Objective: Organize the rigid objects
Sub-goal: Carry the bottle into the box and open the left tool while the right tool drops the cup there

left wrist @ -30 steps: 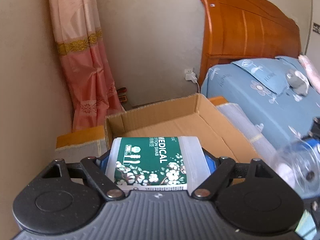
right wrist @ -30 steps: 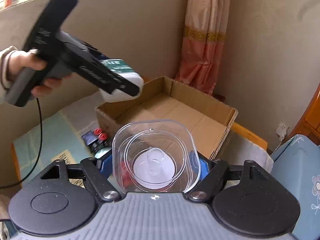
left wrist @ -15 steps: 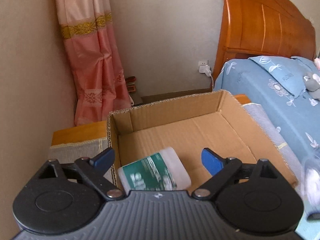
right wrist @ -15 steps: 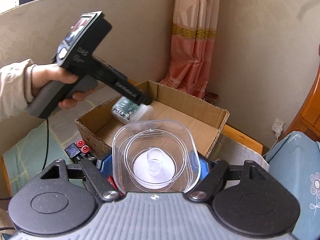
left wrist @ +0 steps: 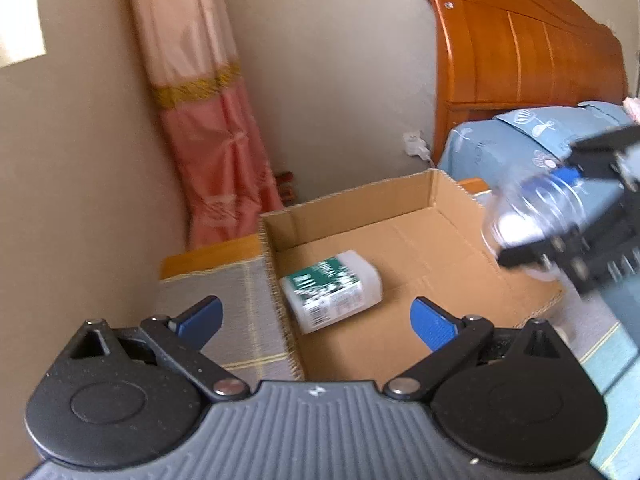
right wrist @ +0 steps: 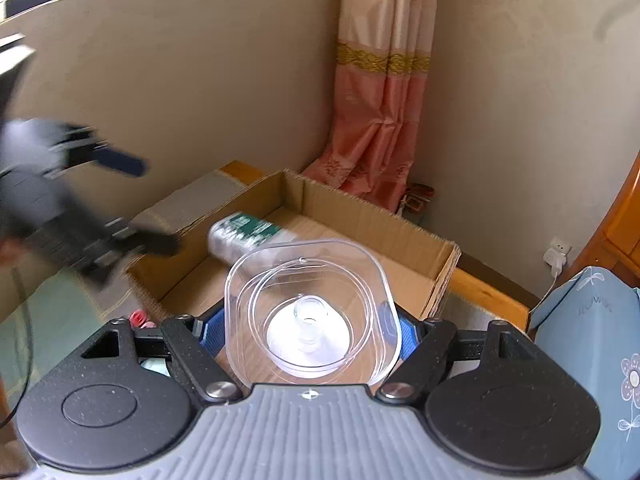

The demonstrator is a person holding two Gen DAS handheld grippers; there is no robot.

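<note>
A white cotton-swab box with a green label [left wrist: 331,292] lies on its side in the near left corner of an open cardboard box [left wrist: 436,196]; it also shows in the right wrist view [right wrist: 244,236]. My left gripper [left wrist: 316,318] is open and empty, above the box's near edge. My right gripper [right wrist: 308,330] is shut on a clear plastic container [right wrist: 312,312], held over the cardboard box's [right wrist: 360,210] near side. In the left wrist view the container [left wrist: 536,208] appears blurred at the right.
A pink curtain [left wrist: 212,120] hangs in the corner behind the box. A wooden headboard [left wrist: 520,44] and a blue-covered bed [left wrist: 520,140] are at the right. A wall socket with a charger [right wrist: 556,256] is by the bed. Small red-capped items [right wrist: 138,316] lie left of the box.
My left gripper opened and dropped the swab box into the cardboard box, then pulled back and up. My right gripper moved with the clear container closer over the box.
</note>
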